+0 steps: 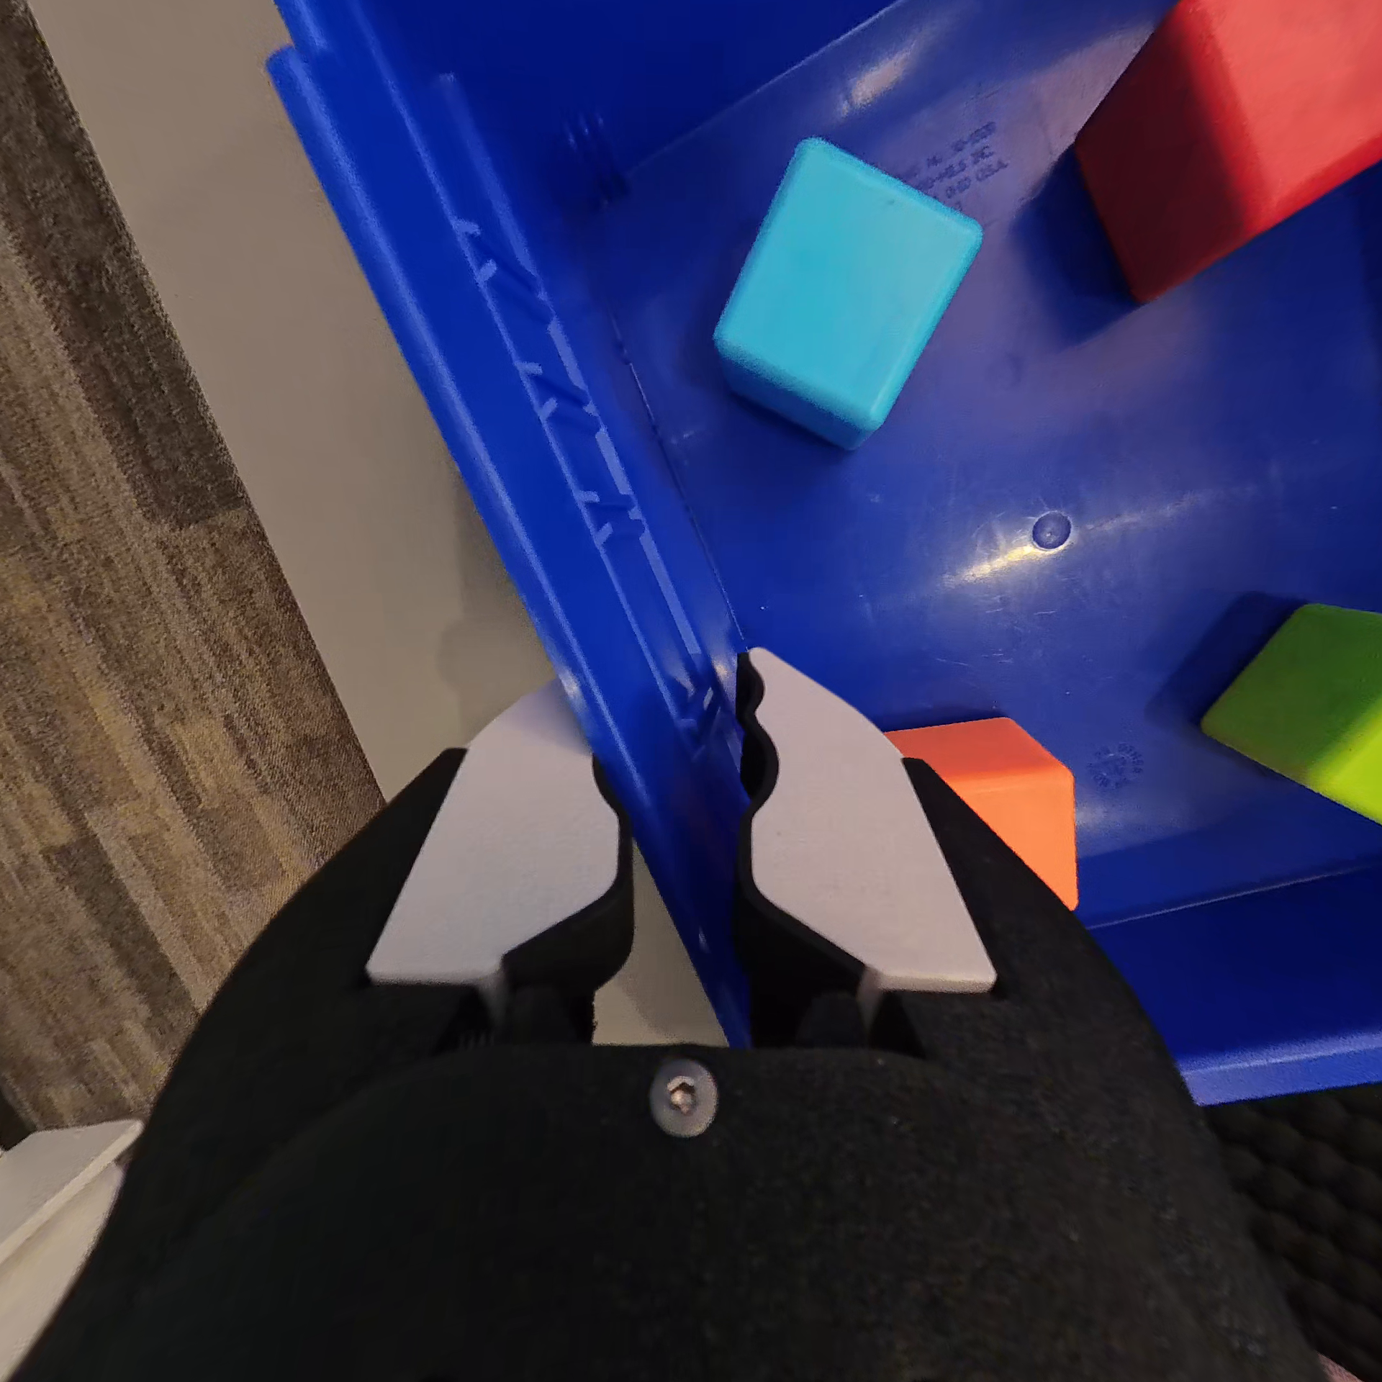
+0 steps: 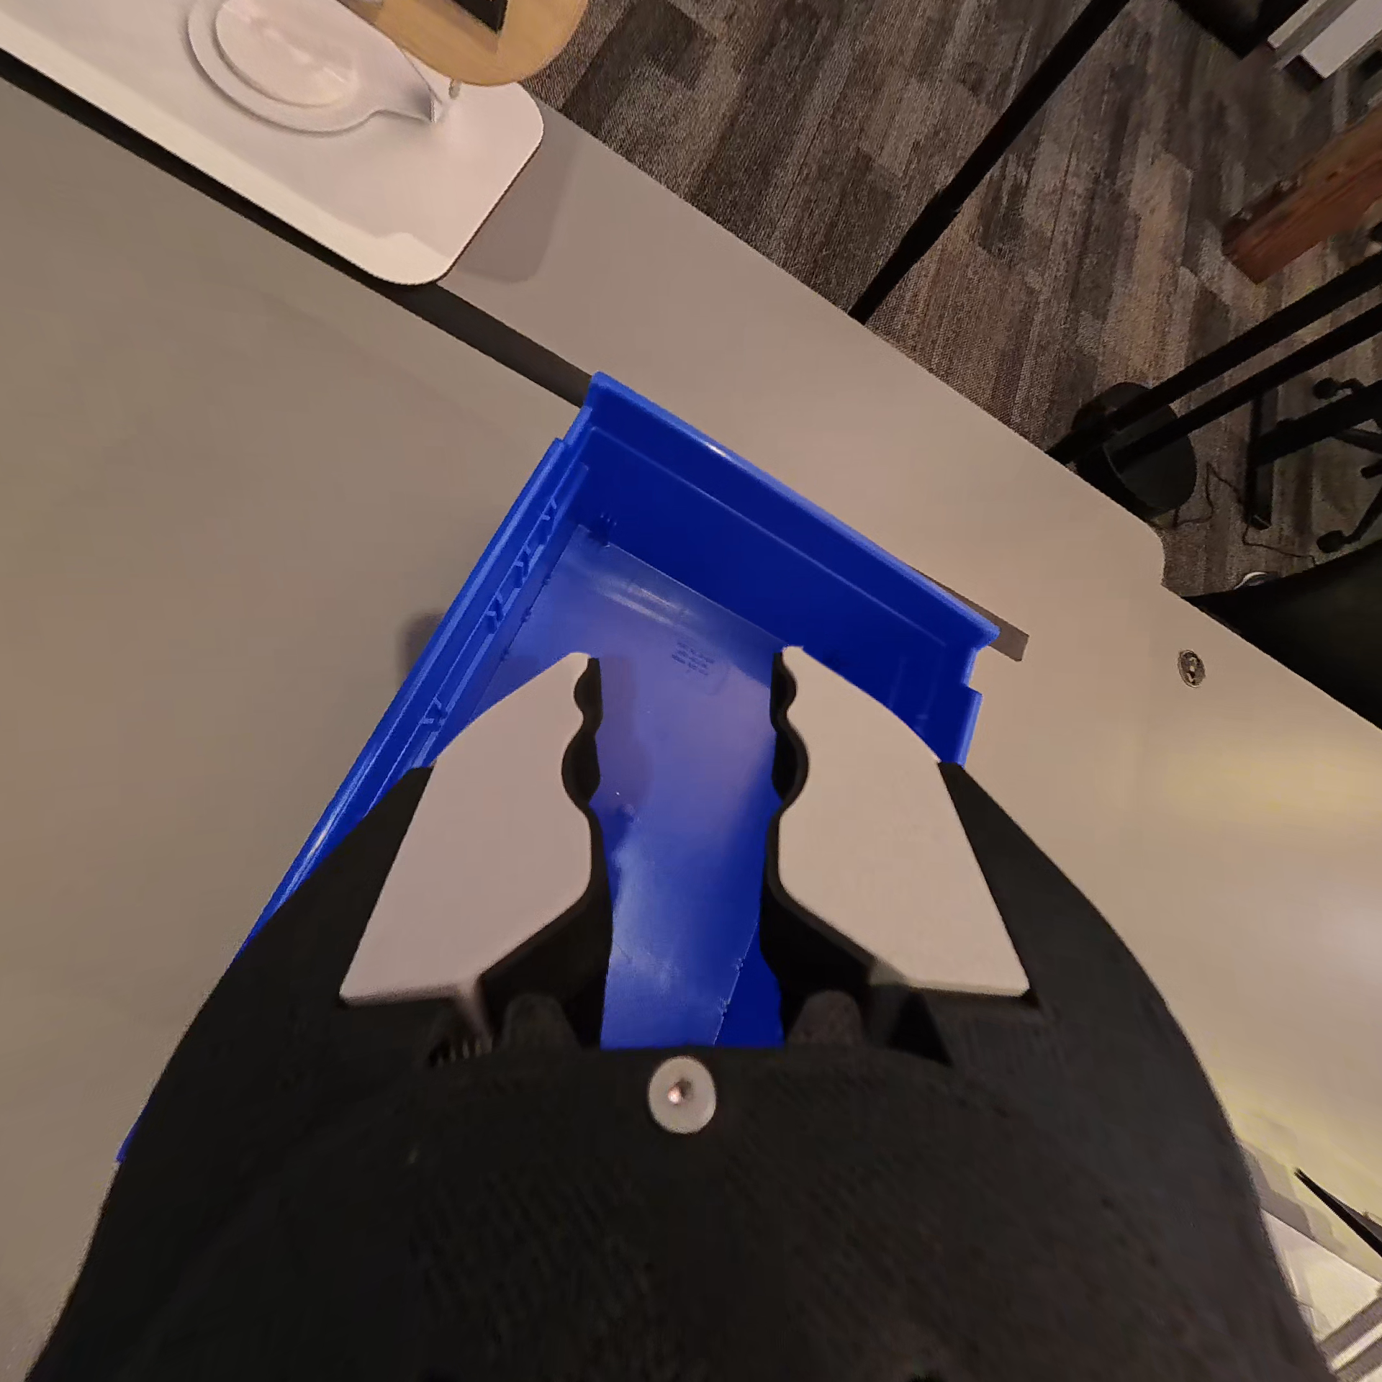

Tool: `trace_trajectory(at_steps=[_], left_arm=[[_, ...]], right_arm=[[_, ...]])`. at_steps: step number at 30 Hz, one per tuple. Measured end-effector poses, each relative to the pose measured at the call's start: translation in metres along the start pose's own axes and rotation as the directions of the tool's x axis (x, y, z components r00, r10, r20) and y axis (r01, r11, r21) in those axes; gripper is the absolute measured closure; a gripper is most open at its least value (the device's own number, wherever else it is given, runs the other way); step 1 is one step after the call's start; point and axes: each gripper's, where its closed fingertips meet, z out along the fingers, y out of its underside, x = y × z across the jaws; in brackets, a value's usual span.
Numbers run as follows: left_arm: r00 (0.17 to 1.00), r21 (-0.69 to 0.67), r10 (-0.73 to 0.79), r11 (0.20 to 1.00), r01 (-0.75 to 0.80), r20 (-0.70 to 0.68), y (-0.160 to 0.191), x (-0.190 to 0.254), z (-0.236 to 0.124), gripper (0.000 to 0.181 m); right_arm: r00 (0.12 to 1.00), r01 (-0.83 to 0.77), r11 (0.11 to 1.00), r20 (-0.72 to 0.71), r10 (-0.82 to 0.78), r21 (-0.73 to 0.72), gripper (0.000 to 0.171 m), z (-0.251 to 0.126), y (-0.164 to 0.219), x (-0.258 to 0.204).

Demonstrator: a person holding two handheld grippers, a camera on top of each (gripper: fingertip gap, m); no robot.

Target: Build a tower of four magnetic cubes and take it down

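A blue plastic bin point(image 1: 935, 598) sits on a pale table. Four cubes lie apart on its floor: cyan point(image 1: 845, 292), red point(image 1: 1234, 149), green point(image 1: 1301, 710) and orange point(image 1: 1002, 793). My left gripper point(image 1: 658, 673) is shut on the bin's side wall point(image 1: 598, 464), one finger outside and one inside, next to the orange cube. My right gripper point(image 2: 686, 662) is open and empty, held above the bin point(image 2: 748, 538) and pointing into it. No cube shows in the right wrist view; the gripper body covers the near part of the bin.
The table's edge point(image 1: 224, 449) runs just left of the bin, with carpet below. In the right wrist view a white tray point(image 2: 419, 164) with a round dish lies at the far left. The table's far edge runs behind the bin, with chair legs point(image 2: 1271, 419) beyond. About 70 centimetres separates my left fingertips from my right.
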Motion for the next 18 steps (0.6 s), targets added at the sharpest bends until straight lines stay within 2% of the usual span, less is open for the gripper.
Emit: trace_trajectory(at_steps=[9, 13, 15, 18], left_arm=[[0.997, 0.031, 0.065, 0.997, -0.066, 0.038, -0.010, -0.003, 0.003, 0.155], [0.999, 0.056, 0.036, 0.998, -0.038, 0.035, -0.012, -0.004, 0.003, 0.155], [0.997, 0.107, -0.004, 0.994, -0.004, 0.076, -0.016, -0.013, -0.006, 0.143], [0.992, 0.240, -0.078, 0.969, 0.052, 0.099, -0.025, -0.021, -0.043, 0.142]], right_arm=[[0.999, 0.032, 0.998, 0.021, -0.031, -0.058, 0.126, 0.013, 0.008, -0.009], [1.000, 0.026, 0.998, 0.015, -0.026, -0.053, 0.126, 0.014, 0.008, -0.007], [1.000, 0.023, 0.999, 0.010, -0.023, -0.038, 0.126, 0.012, 0.006, -0.006], [1.000, 0.024, 1.000, -0.003, -0.024, -0.011, 0.126, 0.008, 0.001, -0.004]])
